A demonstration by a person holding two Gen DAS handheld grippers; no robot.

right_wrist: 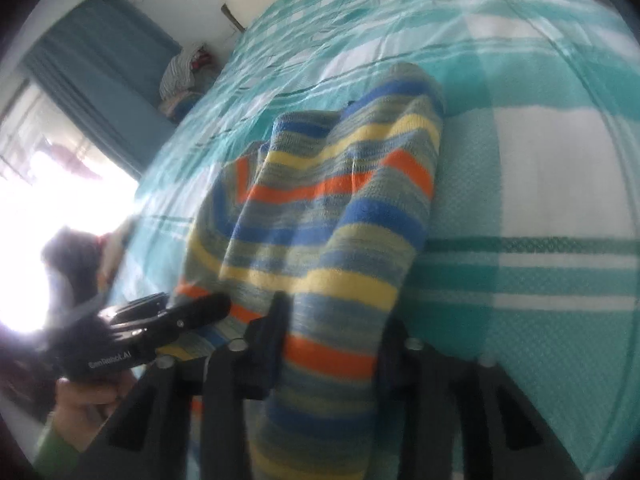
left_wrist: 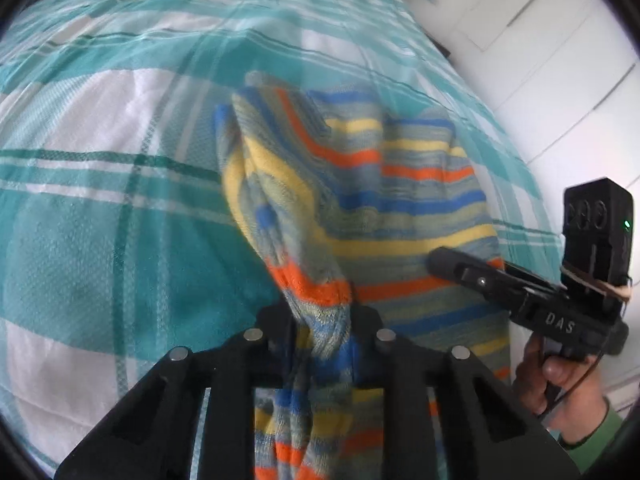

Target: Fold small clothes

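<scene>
The left gripper [left_wrist: 322, 312] has its jaws pinching a bunched fold of the striped knitted garment [left_wrist: 384, 184], which hangs lifted over the teal checked bedspread [left_wrist: 100, 208]. To the right, the right gripper [right_wrist: 332, 332] has its jaws clamped on another edge of the same garment.
</scene>
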